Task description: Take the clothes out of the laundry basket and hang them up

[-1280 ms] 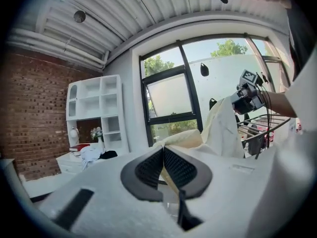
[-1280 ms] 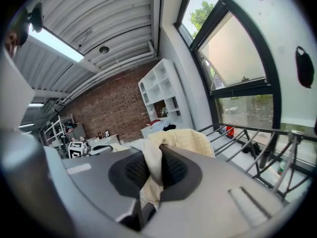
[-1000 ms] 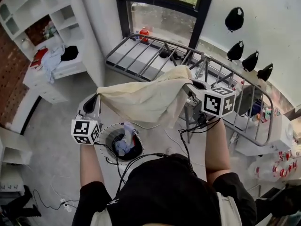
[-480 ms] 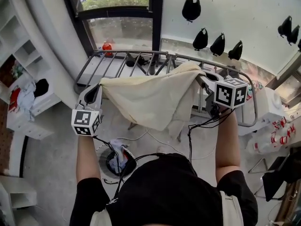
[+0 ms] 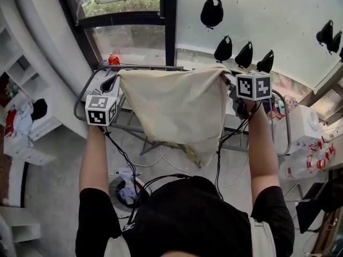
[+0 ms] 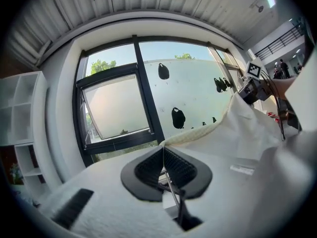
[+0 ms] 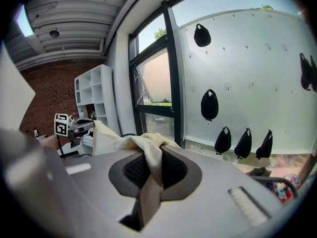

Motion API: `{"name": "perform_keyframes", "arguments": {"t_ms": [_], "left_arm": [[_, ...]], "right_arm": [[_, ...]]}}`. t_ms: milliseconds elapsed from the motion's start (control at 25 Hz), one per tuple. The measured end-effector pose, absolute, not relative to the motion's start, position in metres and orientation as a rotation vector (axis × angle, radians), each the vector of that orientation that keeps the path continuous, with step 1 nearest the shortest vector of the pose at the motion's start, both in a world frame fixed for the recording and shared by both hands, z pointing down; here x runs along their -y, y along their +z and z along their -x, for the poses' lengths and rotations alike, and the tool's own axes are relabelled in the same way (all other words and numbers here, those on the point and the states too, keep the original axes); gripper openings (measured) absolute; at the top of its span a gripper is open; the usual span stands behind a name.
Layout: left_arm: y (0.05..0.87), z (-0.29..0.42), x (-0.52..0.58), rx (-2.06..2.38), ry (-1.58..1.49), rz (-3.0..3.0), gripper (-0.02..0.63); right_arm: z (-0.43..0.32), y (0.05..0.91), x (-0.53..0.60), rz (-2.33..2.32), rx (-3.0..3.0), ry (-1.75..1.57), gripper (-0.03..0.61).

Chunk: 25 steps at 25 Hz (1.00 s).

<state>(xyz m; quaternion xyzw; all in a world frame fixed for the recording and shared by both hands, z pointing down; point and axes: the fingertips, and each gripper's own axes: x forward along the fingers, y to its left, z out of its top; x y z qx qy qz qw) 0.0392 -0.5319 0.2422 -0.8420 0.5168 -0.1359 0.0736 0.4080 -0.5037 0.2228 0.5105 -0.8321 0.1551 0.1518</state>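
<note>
Holding cream cloth (image 5: 171,106) spread over drying rack (image 5: 285,123); left gripper (image 5: 117,75), right gripper (image 5: 229,79) fingers (image 7: 173,170) clenched on corners.

No lettering, number or brand can be read anywhere.

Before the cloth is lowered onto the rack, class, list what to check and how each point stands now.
1. Left gripper shut on a corner of the cream cloth: ok.
2. Right gripper shut on the other corner: ok.
3. Cloth spread wide between them: ok.
4. Cloth held over the drying rack: ok.
5. Rack bars under the cloth free: cannot tell, the cloth hides them.
</note>
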Motion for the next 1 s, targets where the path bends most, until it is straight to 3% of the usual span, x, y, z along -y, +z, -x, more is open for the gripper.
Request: {"name": "perform_keyframes", "arguments": {"t_ms": [440, 1000], "left_arm": [[0.331, -0.043, 0.631, -1.683, -0.700, 2.582, 0.015], [0.454, -0.062, 0.641, -1.722, -0.993, 2.692, 0.018]], "right_arm": [[-0.414, 0.323, 0.627, -1.396, 2.205, 0.604, 0.032], [-0.430, 0.459, 0.646, -1.195, 1.938, 0.592, 0.035]]}}
